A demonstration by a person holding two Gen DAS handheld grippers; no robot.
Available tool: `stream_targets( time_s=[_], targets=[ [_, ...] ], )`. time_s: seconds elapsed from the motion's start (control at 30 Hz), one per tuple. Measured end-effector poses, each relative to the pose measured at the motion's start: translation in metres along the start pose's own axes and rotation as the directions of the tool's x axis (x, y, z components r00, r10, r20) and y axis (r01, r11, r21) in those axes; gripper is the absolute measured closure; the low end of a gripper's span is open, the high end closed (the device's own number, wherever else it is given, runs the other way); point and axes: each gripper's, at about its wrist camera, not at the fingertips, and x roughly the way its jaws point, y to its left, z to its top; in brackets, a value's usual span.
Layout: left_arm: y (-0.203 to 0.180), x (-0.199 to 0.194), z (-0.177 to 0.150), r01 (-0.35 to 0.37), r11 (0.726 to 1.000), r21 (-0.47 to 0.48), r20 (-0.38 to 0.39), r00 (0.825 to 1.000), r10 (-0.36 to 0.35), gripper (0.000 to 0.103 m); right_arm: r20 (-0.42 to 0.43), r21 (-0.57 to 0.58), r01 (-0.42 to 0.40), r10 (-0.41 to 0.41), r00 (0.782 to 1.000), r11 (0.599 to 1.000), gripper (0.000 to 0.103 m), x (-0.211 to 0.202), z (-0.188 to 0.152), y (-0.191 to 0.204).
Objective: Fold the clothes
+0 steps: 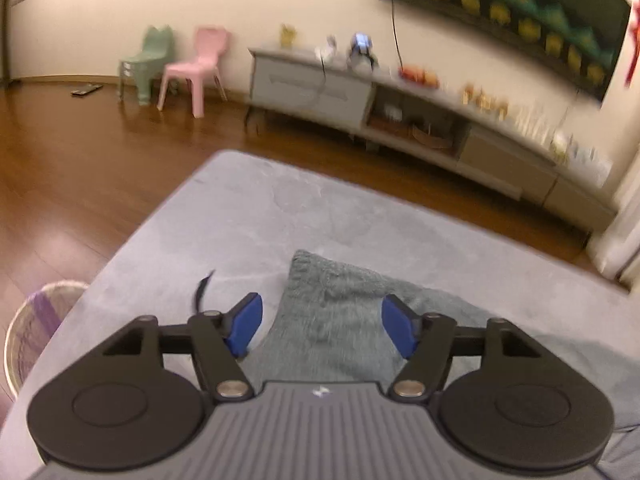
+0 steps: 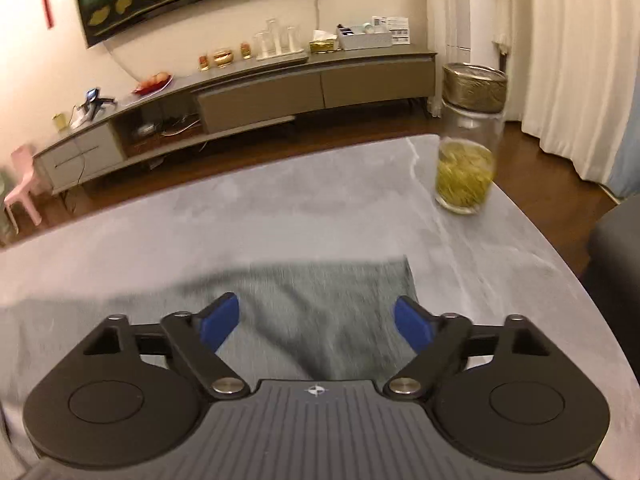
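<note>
Left gripper (image 1: pixel 322 330) jaws spread wide, blue pads (image 1: pixel 246 322) clear of the fabric, nothing pinched. Right gripper (image 2: pixel 318 326) same: spread, empty. Grey-green garment (image 1: pixel 336 316) lies flat on the grey table (image 1: pixel 248 216), near edge, directly under and ahead of both grippers. In left view one corner points away from the camera; in right view (image 2: pixel 320 304) its far edge runs straight with a square corner on the right. Both frames motion-blurred, so can't tell whether pads touch cloth. Lidded glass jar (image 2: pixel 468 140) of yellow-green stuff stands on the table's far right, well apart from garment. Wicker basket (image 1: pixel 36 328) on floor beside the table's left edge
</note>
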Motion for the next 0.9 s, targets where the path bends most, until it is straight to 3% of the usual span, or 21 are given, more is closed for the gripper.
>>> stream_targets(
  time_s=[0.2, 0.23, 0.3, 0.33, 0.37, 0.43, 0.47, 0.53, 0.57, 0.63, 0.7, 0.73, 0.77, 0.8, 0.83, 0.87, 0.9],
  targets=[
    [-0.027, 0.081, 0.020, -0.063, 0.997, 0.046, -0.146, 0.987, 0.069, 0.038, -0.106, -0.045, 0.179, -0.183, 0.977, 0.983, 0.016, 0.063, -0.001, -0.001],
    [-0.031, 0.093, 0.022, -0.067, 0.996, 0.052, -0.166, 0.983, 0.075, 0.038, -0.127, -0.029, 0.172, -0.174, 0.977, 0.985, 0.024, 0.069, -0.003, -0.005],
    [-0.036, 0.106, 0.017, -0.087, 0.992, 0.087, -0.177, 0.979, 0.101, 0.053, -0.114, -0.015, 0.144, -0.145, 0.983, 0.989, 0.046, 0.070, -0.006, -0.008],
    [-0.037, 0.110, 0.015, -0.104, 0.989, 0.106, -0.170, 0.978, 0.121, 0.077, -0.100, -0.026, 0.123, -0.125, 0.987, 0.992, 0.078, 0.068, -0.005, -0.006],
    [-0.036, 0.110, 0.010, -0.107, 0.987, 0.121, -0.143, 0.982, 0.125, 0.087, -0.089, -0.051, 0.096, -0.100, 0.991, 0.994, 0.089, 0.066, -0.004, -0.002],
    [-0.025, 0.093, 0.014, -0.068, 0.994, 0.080, -0.047, 0.996, 0.072, 0.097, -0.019, -0.115, 0.062, -0.065, 0.998, 0.991, 0.093, 0.049, 0.005, 0.012],
    [-0.017, 0.078, 0.019, -0.048, 0.998, 0.032, 0.027, 0.999, 0.047, 0.098, 0.048, -0.132, 0.051, -0.045, 0.998, 0.990, 0.093, 0.035, 0.014, 0.018],
    [0.008, 0.044, 0.032, 0.010, 0.996, -0.090, 0.164, 0.986, 0.004, 0.098, 0.145, -0.154, 0.047, -0.025, 0.989, 0.987, 0.093, 0.015, 0.031, 0.029],
    [0.021, 0.027, 0.039, 0.046, 0.988, -0.149, 0.232, 0.973, -0.010, 0.098, 0.141, -0.145, 0.069, -0.048, 0.989, 0.987, 0.093, 0.021, 0.037, 0.032],
    [0.026, 0.017, 0.050, 0.028, 0.985, -0.169, 0.283, 0.959, 0.021, 0.097, 0.131, -0.126, 0.112, -0.095, 0.987, 0.986, 0.093, 0.033, 0.050, 0.039],
    [0.017, 0.038, 0.055, -0.057, 0.990, -0.126, 0.175, 0.981, 0.079, 0.089, 0.121, -0.108, 0.155, -0.142, 0.982, 0.982, 0.091, 0.045, 0.062, 0.046],
    [0.012, 0.050, 0.058, -0.101, 0.990, -0.097, 0.112, 0.987, 0.112, 0.079, 0.116, -0.099, 0.177, -0.165, 0.979, 0.979, 0.083, 0.051, 0.068, 0.049],
    [0.009, 0.059, 0.056, -0.142, 0.988, -0.056, 0.043, 0.989, 0.145, 0.078, 0.110, -0.090, 0.199, -0.188, 0.976, 0.976, 0.066, 0.057, 0.075, 0.053],
    [0.013, 0.054, 0.051, -0.154, 0.986, -0.069, 0.040, 0.987, 0.157, 0.080, 0.084, -0.080, 0.209, -0.202, 0.976, 0.975, 0.058, 0.062, 0.074, 0.056],
    [0.018, 0.046, 0.045, -0.157, 0.983, -0.098, 0.055, 0.985, 0.163, 0.073, 0.062, -0.056, 0.199, -0.195, 0.979, 0.978, 0.052, 0.062, 0.066, 0.059],
    [0.029, 0.030, 0.035, -0.113, 0.984, -0.135, 0.080, 0.989, 0.124, 0.061, 0.065, -0.040, 0.160, -0.157, 0.985, 0.986, 0.040, 0.052, 0.052, 0.064],
    [0.042, 0.013, 0.024, -0.055, 0.983, -0.174, 0.110, 0.991, 0.075, 0.056, 0.066, -0.045, 0.102, -0.099, 0.993, 0.994, 0.032, 0.037, 0.036, 0.069]
  ],
)
